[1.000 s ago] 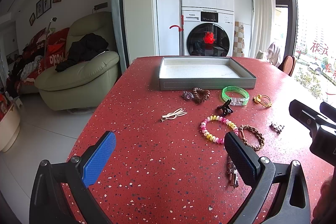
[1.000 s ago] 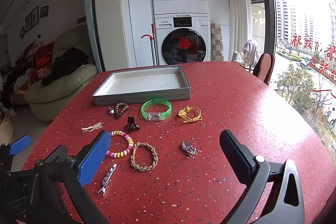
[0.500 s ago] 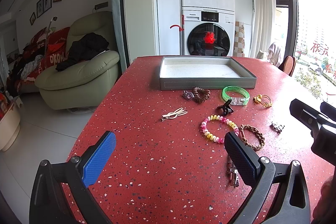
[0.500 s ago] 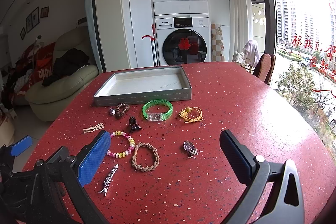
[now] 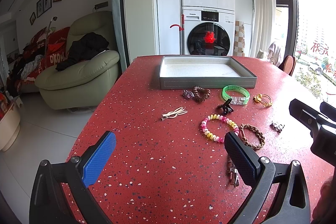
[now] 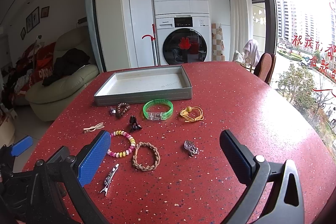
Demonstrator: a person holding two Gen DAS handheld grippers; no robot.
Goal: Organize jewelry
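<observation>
Nearest the lens, along the bottom of each wrist view, the left hand-held gripper [image 5: 168, 157] and the right hand-held gripper [image 6: 166, 152] both stand wide apart and hold nothing, hovering over the red speckled worktop [image 6: 241, 110].

Lower left in the right view lies a slim silver metal hair clip [image 6: 109, 178]; it looks thin and slippery, so pinching across its middle seems safest. Just above it, at centre left, sit a brown braided cord bracelet [image 6: 146, 156] and a pink-and-yellow beaded stretch bracelet [image 6: 121, 143], side by side and close to touching. Both are probably light and floppy; taking one strand of the ring between the fingers should lift them, though the beads may roll. A small silver metal charm [image 6: 190, 148] rests at centre, apart from the rest, and is small enough to slip from the pads.

Further up the frame are a cream flat hair clip [image 6: 93, 127] at the left, a small black claw clip [image 6: 134, 123], a translucent green plastic bangle [image 6: 158, 109] that looks stiff and is best gripped across its wall, and a yellow cord hair tie with a bead [image 6: 192, 113]. A brown spiral coil hair tie [image 6: 122, 109] and a purple faceted trinket [image 6: 113, 111] lie just in front of the tray.

Beyond everything, above centre, the grey shallow rectangular tray [image 6: 145, 97] holds no jewelry yet, so I judge the sorting not begun.
</observation>
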